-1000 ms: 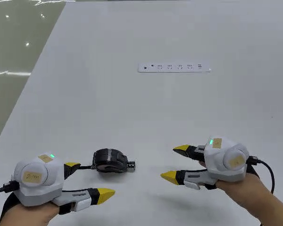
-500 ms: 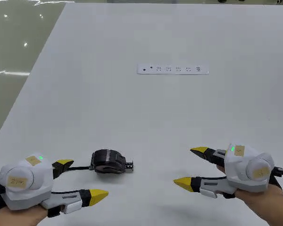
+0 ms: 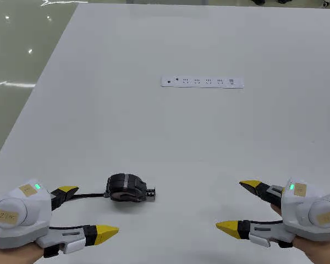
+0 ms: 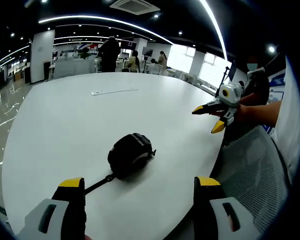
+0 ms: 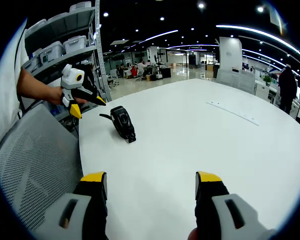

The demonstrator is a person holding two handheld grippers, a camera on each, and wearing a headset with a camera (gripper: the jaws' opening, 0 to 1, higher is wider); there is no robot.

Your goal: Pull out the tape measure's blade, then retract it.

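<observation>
The tape measure [image 3: 127, 188] lies on the white table [image 3: 154, 126] near its front edge, just beside the left gripper [image 3: 88, 210] and well apart from the right gripper [image 3: 239, 204]. Its long axis runs left to right in the head view: the blade end (blade not drawn out) points toward the right gripper, and its black strap [image 3: 91, 194] trails toward the left one. Both grippers hover with their 2 yellow-tipped jaws spread wide, holding nothing and not touching the tape. A white power strip [image 3: 202, 82] lies farther back, parallel to the tape's axis.
</observation>
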